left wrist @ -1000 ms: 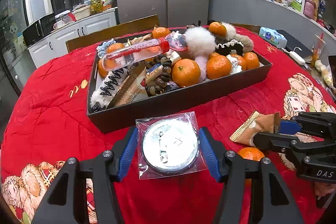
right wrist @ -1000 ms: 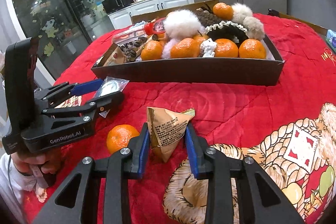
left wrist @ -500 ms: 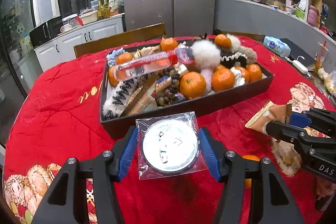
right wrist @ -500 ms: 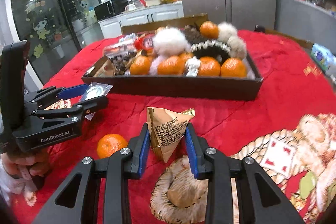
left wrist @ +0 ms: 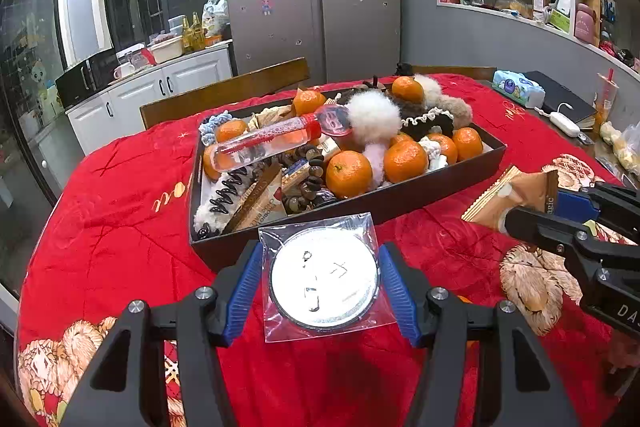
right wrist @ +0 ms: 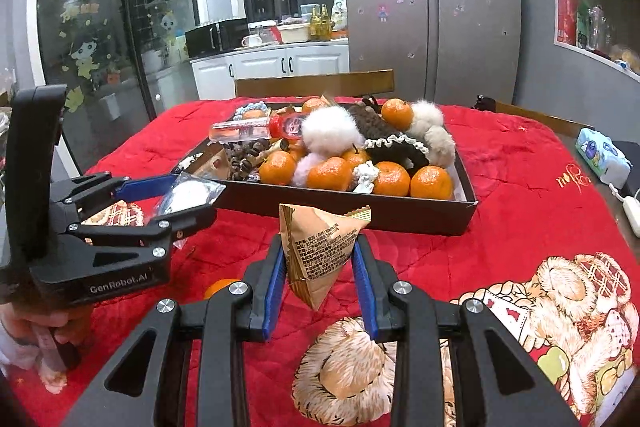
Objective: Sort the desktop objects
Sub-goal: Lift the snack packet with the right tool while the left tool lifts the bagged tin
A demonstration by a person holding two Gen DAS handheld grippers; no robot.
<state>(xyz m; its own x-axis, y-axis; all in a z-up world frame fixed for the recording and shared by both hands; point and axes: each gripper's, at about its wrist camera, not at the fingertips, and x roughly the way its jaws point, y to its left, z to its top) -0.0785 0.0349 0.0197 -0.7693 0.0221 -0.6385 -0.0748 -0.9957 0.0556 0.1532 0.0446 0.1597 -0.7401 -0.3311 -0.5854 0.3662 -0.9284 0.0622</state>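
My left gripper (left wrist: 322, 287) is shut on a clear bag with a round silver disc (left wrist: 324, 277) and holds it above the red cloth, in front of the black tray (left wrist: 400, 201). It shows in the right wrist view (right wrist: 176, 197) at the left. My right gripper (right wrist: 320, 267) is shut on a brown triangular snack packet (right wrist: 320, 247), held up to the right of the left one; it shows in the left wrist view (left wrist: 560, 217). The tray holds oranges (left wrist: 348, 173), fluffy balls, a clear bottle (left wrist: 272, 145) and hair items.
One orange (right wrist: 220, 287) lies on the red tablecloth (left wrist: 120, 211), low between the grippers. A tissue pack (left wrist: 518, 93), a black notebook and a white charger lie at the far right. A wooden chair back (left wrist: 224, 95) stands behind the table.
Both grippers have risen and drawn back from the tray with their items still held. The tray looks smaller and farther; the loose orange is now mostly hidden behind the fingers.
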